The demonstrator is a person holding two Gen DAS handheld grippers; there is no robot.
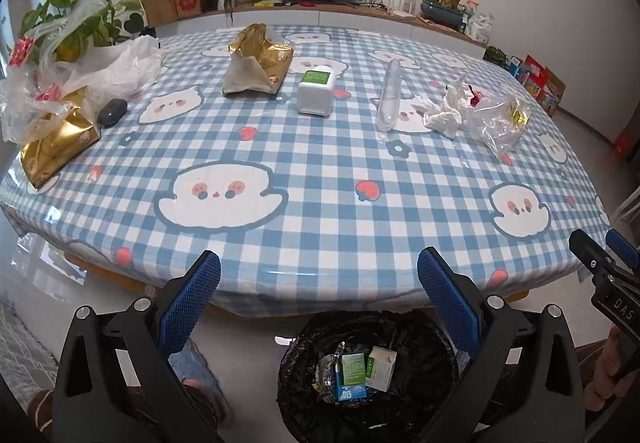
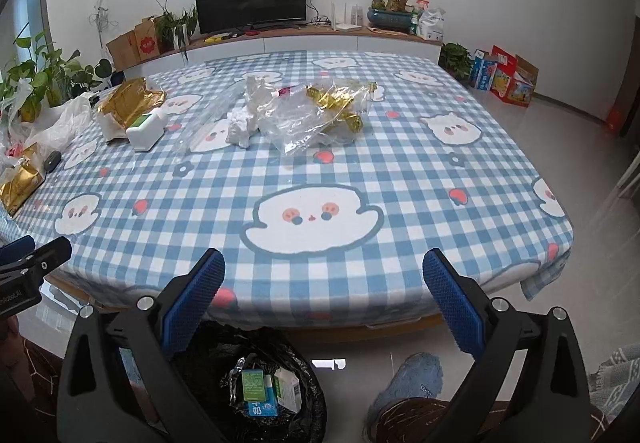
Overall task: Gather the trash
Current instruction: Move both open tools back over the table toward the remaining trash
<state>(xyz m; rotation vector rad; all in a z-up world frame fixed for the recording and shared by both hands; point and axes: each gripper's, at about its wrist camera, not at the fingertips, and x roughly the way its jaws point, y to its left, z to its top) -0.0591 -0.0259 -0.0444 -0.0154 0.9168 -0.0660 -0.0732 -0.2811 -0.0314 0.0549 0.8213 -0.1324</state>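
Two grippers, both mine, both empty: left gripper and right gripper spread wide at the table's near edge, above the black-lined bin holding cartons.

Remaining trash, far right on the cloth:
- crumpled tissue: soft, weightless; I'd pinch a raised fold.
- clear plastic bag with gold wrappers: slippery, collapses; I'd grip a bunched edge.
- clear plastic tube: light, likely to roll; I'd clamp across its middle.
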